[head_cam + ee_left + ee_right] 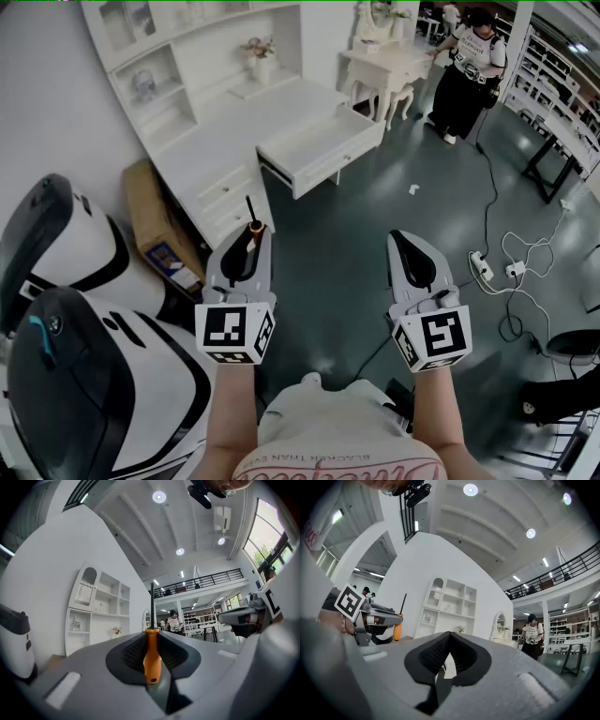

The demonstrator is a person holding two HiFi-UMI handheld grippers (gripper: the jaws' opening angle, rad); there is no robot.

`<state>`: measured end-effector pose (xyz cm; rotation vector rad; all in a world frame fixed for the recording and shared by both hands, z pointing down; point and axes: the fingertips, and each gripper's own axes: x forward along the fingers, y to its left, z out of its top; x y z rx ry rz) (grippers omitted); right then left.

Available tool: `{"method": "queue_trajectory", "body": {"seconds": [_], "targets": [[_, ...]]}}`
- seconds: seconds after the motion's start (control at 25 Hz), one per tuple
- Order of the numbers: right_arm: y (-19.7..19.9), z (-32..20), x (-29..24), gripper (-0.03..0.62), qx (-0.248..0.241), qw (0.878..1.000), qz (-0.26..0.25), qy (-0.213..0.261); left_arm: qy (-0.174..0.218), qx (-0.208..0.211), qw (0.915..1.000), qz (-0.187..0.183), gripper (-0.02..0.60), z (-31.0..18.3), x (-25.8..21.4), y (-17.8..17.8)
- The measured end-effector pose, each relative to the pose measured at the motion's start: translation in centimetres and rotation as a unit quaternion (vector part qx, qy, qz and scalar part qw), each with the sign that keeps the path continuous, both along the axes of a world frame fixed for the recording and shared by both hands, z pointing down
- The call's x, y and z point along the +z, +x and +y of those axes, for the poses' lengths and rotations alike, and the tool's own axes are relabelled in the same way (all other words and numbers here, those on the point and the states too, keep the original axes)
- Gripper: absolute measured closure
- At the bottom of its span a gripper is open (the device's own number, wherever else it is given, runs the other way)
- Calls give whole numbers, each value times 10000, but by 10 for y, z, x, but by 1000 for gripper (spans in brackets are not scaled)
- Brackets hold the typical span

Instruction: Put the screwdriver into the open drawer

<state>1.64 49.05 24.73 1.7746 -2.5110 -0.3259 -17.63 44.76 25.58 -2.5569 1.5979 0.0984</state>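
Note:
A screwdriver (253,228) with an orange handle and a black shaft stands upright between the jaws of my left gripper (246,251), which is shut on its handle. In the left gripper view the screwdriver's handle (152,657) sits in the dark pads and the shaft points up. The open white drawer (319,150) juts out of a white desk unit farther ahead, well beyond both grippers. My right gripper (412,255) is held level to the right, shut with nothing in it. From the right gripper view the left gripper (377,618) and the orange handle (397,632) show at the left.
A cardboard box (157,223) leans by the desk unit. Large white rounded machines (66,300) fill the left. A person (469,66) stands beside a white dressing table (386,64). A power strip with cables (483,267) lies on the grey floor at right.

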Motion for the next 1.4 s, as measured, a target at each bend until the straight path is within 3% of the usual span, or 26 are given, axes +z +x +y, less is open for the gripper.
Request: {"method": "queue_trajectory", "body": {"seconds": [0.32,0.68,1.04,1.4], "targets": [[-24,-8,7,594,30,10000,-3,-87,-46,99,9999,27,494,-6,5,-19],[-21,-44,17,594,61,9999,-67,-129,-126,-4,9999,104,494,-39,16,-24],[-9,-115,20,594,-114,9997,-150,-175,-174,-166,9997,92,494,-99,19,-8],[29,-191,24,594,-338,9989,-231,-230,-193,-435,9988,89,494,-165,18,23]]}}
